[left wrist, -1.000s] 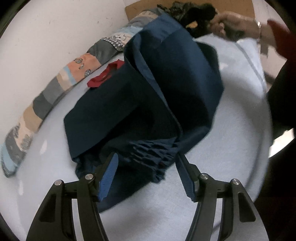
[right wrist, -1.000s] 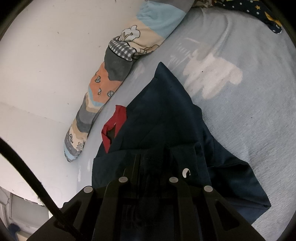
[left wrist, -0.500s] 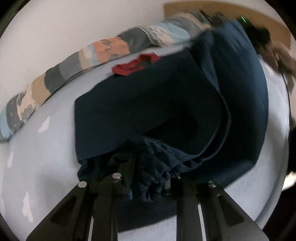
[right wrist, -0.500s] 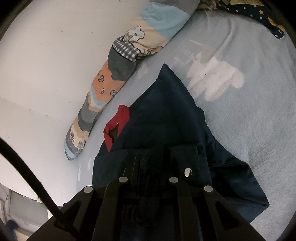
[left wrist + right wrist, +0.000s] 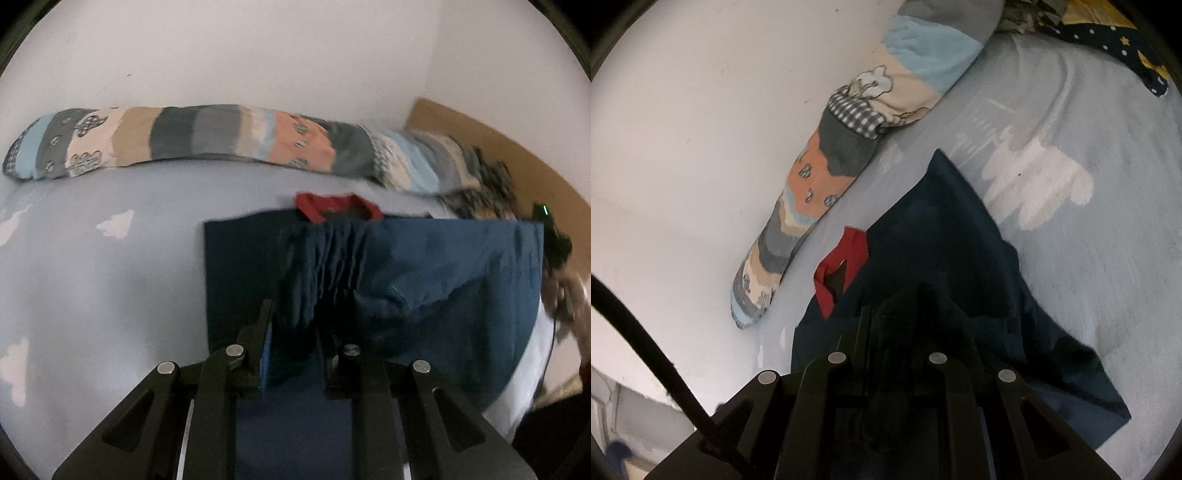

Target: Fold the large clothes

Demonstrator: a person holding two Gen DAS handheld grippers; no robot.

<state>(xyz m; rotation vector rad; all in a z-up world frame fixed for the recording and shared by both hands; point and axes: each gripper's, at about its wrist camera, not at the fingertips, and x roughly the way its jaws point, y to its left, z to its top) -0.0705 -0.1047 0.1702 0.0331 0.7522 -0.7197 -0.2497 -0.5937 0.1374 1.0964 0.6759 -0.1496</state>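
Both tongs, left (image 5: pixel 295 339) and right (image 5: pixel 890 332), are pinching the navy shirt (image 5: pixel 443 280), closed on bunched hem; soft, limp cloth is sagging between grips.

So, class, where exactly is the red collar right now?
In the left wrist view the red collar peeks out at the far edge of the navy garment, just before the long patchwork pillow along the wall.

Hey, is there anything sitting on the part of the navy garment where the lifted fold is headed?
Nothing visible. Both grippers, left and right, are clamped on the navy garment; its flat layer is bare, and the patchwork bolster lies beyond the red collar.
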